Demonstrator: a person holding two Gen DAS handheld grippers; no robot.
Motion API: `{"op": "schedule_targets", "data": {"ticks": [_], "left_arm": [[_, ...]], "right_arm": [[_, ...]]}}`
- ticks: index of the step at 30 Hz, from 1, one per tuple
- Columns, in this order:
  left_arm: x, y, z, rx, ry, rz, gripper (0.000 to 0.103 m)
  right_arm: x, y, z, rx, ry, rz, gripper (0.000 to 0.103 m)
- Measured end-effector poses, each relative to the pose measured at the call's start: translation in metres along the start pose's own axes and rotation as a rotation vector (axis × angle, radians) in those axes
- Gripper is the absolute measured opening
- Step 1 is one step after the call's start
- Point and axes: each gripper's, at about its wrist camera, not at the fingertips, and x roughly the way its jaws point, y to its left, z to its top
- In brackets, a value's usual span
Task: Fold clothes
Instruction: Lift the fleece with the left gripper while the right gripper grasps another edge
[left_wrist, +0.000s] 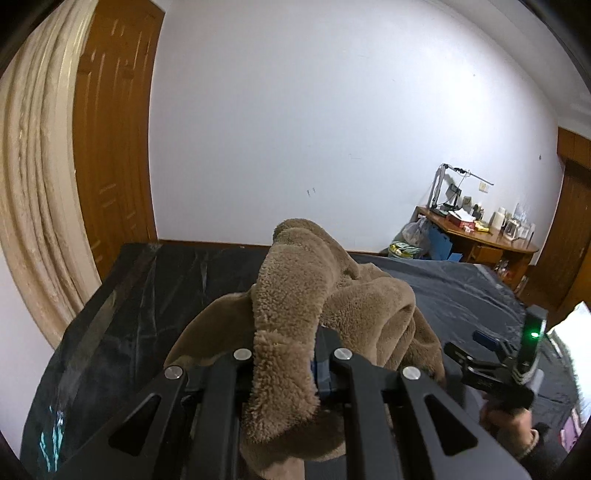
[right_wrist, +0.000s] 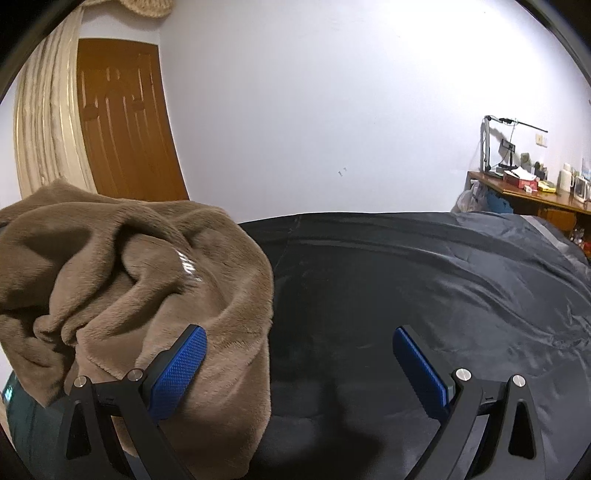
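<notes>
Brown fleece garment (left_wrist: 291, 314), bunched and raised above the dark bed cover (right_wrist: 424, 266), was pinched between the closed fingers of the left gripper (left_wrist: 291, 365), a fold trailing back over its linkage. The right gripper (right_wrist: 299, 365) stood wide open and empty, the fleece hanging just beside its left pad (right_wrist: 177, 369). Judged advice: close the right gripper on a free edge, then draw both grippers apart to spread the cloth flat before folding.
</notes>
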Motion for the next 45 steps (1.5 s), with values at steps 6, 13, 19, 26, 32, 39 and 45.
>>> {"op": "schedule_targets", "data": {"ticks": [6, 13, 19, 26, 32, 39, 45], "left_arm": [[-0.027, 0.039, -0.024, -0.043, 0.051, -0.097, 0.014], [-0.039, 0.091, -0.061, -0.111, 0.126, -0.117, 0.014], [-0.034, 0.109, -0.087, -0.132, 0.160, -0.140, 0.015], [-0.031, 0.127, -0.108, -0.176, 0.177, -0.192, 0.016], [-0.029, 0.147, -0.123, -0.215, 0.203, -0.175, 0.018], [-0.040, 0.196, -0.140, -0.350, 0.187, -0.062, 0.018], [-0.051, 0.208, -0.144, -0.368, 0.170, -0.021, 0.018]], "right_arm": [[-0.003, -0.011, 0.005, 0.058, -0.013, 0.109, 0.102], [0.005, -0.021, 0.014, 0.138, 0.035, 0.245, 0.102], [0.013, -0.001, 0.038, 0.112, 0.072, 0.384, 0.102], [0.064, 0.038, 0.046, 0.059, 0.232, 0.484, 0.102], [0.064, 0.050, 0.020, 0.076, 0.296, 0.670, 0.082], [-0.021, 0.100, 0.003, -0.292, 0.189, 0.795, 0.082], [-0.013, 0.084, 0.001, -0.224, 0.201, 0.752, 0.082]]}}
